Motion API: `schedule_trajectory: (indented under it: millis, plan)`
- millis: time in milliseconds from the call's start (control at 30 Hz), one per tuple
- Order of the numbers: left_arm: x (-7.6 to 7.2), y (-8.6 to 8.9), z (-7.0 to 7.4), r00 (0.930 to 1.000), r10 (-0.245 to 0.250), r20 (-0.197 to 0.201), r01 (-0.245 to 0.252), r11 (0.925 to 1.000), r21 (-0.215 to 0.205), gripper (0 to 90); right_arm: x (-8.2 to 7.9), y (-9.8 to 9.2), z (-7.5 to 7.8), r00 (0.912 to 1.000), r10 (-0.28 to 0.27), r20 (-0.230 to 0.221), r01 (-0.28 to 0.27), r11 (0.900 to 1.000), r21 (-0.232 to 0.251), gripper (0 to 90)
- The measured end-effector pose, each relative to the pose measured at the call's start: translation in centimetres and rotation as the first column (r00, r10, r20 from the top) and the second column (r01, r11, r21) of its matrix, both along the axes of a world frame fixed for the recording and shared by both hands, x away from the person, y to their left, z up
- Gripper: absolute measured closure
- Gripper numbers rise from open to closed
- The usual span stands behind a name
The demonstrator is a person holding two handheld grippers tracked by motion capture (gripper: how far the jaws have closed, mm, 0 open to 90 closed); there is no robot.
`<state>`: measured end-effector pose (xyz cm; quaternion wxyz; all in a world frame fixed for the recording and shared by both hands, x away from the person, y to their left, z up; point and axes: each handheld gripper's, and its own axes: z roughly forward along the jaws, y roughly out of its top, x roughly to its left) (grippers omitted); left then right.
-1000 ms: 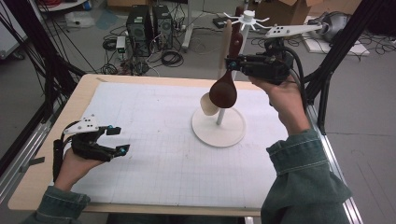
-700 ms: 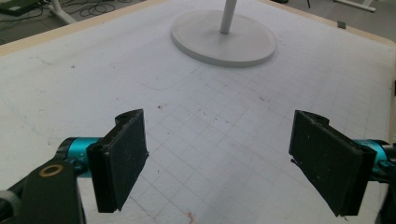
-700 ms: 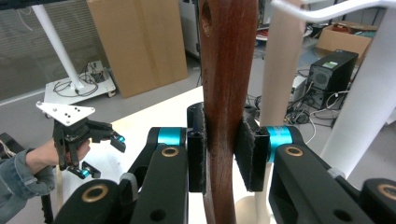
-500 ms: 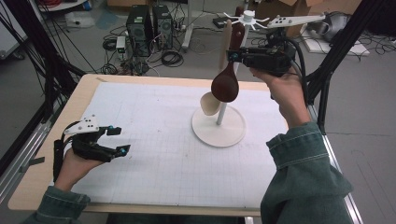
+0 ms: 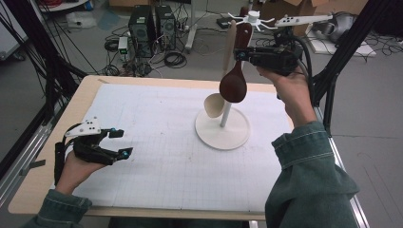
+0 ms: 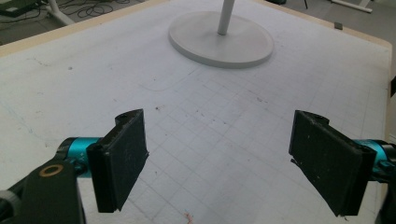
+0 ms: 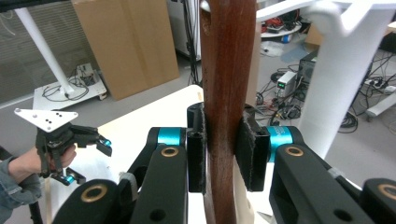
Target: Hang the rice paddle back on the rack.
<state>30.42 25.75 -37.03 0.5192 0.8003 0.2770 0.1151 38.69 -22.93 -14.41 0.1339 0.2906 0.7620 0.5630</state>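
Observation:
A dark brown wooden spoon (image 5: 233,86) hangs bowl-down in the air, my right gripper (image 5: 240,54) shut on its handle (image 7: 229,70). It is held beside the white hook stand (image 5: 226,111), just under the hooks (image 5: 252,18) at the top. A pale wooden spoon (image 5: 214,105) hangs on the stand, bowl near the round base (image 5: 237,135). My left gripper (image 5: 116,142) rests low over the mat at the left, jaws open and nothing between them (image 6: 229,172). The stand's base (image 6: 201,42) lies well ahead of it. The right gripper view also shows the left gripper (image 7: 91,161) farther off.
A white gridded mat (image 5: 157,142) covers the wooden table. Black frame posts (image 5: 342,52) stand at both sides. Computer towers (image 5: 152,23) and cables sit on the floor beyond the far edge, with a cardboard box (image 7: 130,42) behind.
My right gripper has lifted the dark spoon slightly up and to the right, nearer the stand's top. The left gripper has not moved.

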Motion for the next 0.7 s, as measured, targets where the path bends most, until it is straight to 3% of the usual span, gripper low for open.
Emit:
schedule_trajectory:
  millis: [400,700]
  plan:
    - [0.02,0.09,-0.04,1.0,-0.002,-0.003,0.002,1.0,-0.002,19.5,0.22,-0.21,-0.56,0.9998,-0.02,0.007,0.02,1.0,0.018,74.8]
    - [0.08,0.11,-0.1,1.0,-0.002,-0.004,0.002,1.0,0.004,19.5,-0.39,-0.41,-0.8,0.998,-0.045,0.044,0.044,0.999,0.011,64.8]
